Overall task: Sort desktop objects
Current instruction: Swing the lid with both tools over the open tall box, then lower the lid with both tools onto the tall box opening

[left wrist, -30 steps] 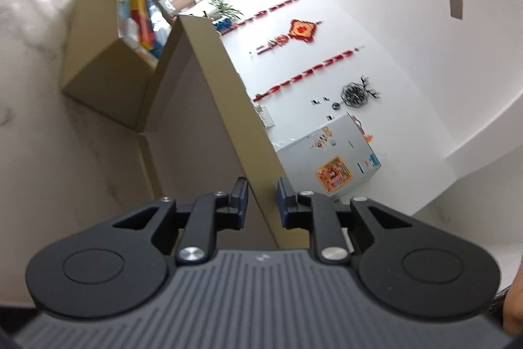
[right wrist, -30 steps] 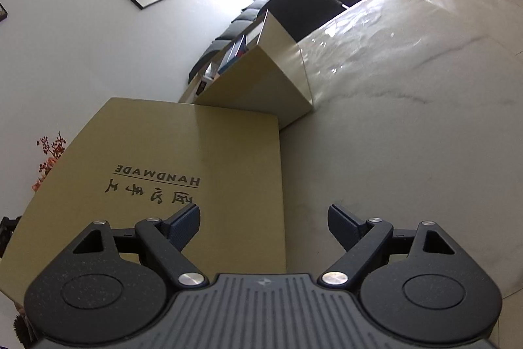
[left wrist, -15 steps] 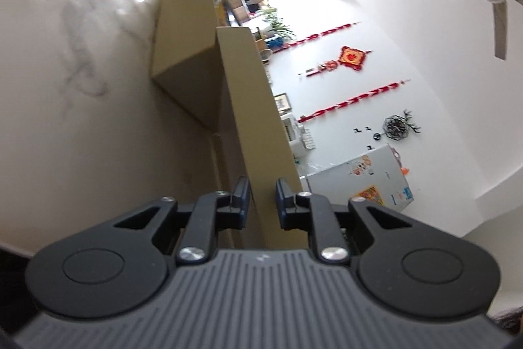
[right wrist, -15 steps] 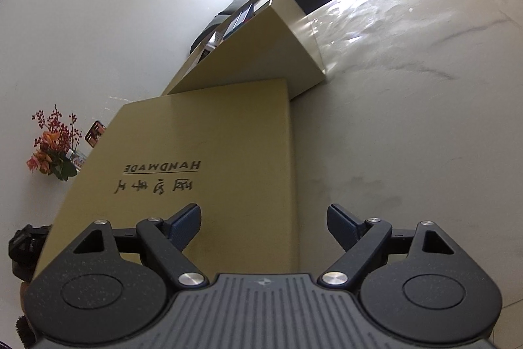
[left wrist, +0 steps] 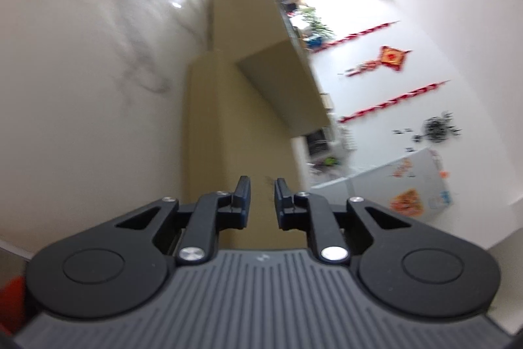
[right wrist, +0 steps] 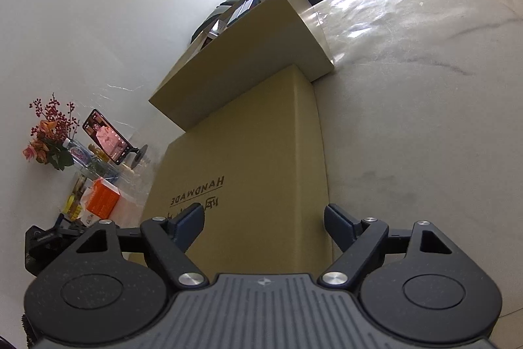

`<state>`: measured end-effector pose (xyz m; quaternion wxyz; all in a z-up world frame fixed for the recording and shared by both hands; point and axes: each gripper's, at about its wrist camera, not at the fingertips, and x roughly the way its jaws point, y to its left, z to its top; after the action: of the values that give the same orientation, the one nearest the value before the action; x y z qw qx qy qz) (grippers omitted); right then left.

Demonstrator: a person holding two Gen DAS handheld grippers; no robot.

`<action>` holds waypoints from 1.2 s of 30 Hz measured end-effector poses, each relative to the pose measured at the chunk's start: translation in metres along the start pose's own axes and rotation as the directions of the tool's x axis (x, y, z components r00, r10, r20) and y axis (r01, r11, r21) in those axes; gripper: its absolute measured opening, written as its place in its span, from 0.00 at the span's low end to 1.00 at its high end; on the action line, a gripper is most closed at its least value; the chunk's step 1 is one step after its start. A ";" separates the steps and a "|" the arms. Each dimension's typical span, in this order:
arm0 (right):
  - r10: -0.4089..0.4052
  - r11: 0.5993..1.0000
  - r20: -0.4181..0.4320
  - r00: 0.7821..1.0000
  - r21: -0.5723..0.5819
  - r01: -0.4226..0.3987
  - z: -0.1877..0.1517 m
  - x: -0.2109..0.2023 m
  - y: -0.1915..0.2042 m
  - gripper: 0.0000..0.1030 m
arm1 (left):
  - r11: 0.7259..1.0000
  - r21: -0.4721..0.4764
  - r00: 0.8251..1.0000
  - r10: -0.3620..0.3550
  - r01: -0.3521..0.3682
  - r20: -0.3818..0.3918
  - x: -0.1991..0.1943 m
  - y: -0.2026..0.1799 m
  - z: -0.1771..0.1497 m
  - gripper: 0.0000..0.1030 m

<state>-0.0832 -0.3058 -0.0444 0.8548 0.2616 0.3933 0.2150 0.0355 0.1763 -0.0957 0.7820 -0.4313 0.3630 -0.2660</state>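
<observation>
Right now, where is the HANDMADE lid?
In the right wrist view the HANDMADE lid lies lower centre, flat before the open box, the table to its right.

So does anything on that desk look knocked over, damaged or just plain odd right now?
Nothing stands out. The flat kraft lid printed HANDMADE lies against the open cardboard box on the marble table, undamaged. Nothing looks spilled or broken, though the left view is blurred.

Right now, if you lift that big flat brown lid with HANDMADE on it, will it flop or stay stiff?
Probably stiff: the lid shows straight edges and a folded rim. Likely light for its size, since it looks like thin cardboard and the left gripper pinches only one edge. It may swing when lifted, being so wide.
</observation>
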 end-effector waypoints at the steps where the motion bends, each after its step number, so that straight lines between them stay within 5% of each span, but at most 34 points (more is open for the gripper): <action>1: -0.001 1.000 -0.001 1.000 -0.001 0.001 0.000 0.000 0.000 0.81 | 0.999 0.019 1.000 0.029 -0.029 0.005 0.000 -0.001 0.000 0.19; 10: -0.053 0.997 0.005 0.999 -0.048 0.054 0.000 0.001 -0.002 0.81 | 0.972 0.189 0.990 0.143 -0.140 -0.003 0.013 -0.021 0.000 0.54; 20: -0.083 0.985 0.007 0.997 -0.151 0.083 -0.006 0.002 0.002 0.81 | 0.945 0.301 0.989 0.145 -0.130 -0.030 0.009 -0.015 -0.011 0.65; 30: -0.051 0.981 0.001 0.999 -0.190 0.050 -0.011 0.006 0.006 0.81 | 0.945 0.316 0.992 0.108 -0.081 -0.069 0.010 -0.003 -0.026 0.65; 36: -0.045 0.978 -0.001 0.999 -0.203 0.044 -0.013 0.009 0.011 0.82 | 0.936 0.344 0.992 0.108 -0.079 -0.065 0.016 -0.011 -0.032 0.75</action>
<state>-0.0896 -0.2888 -0.0495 0.8805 0.1635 0.3775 0.2357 0.0177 0.1440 -0.1032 0.8408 -0.2605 0.3636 -0.3049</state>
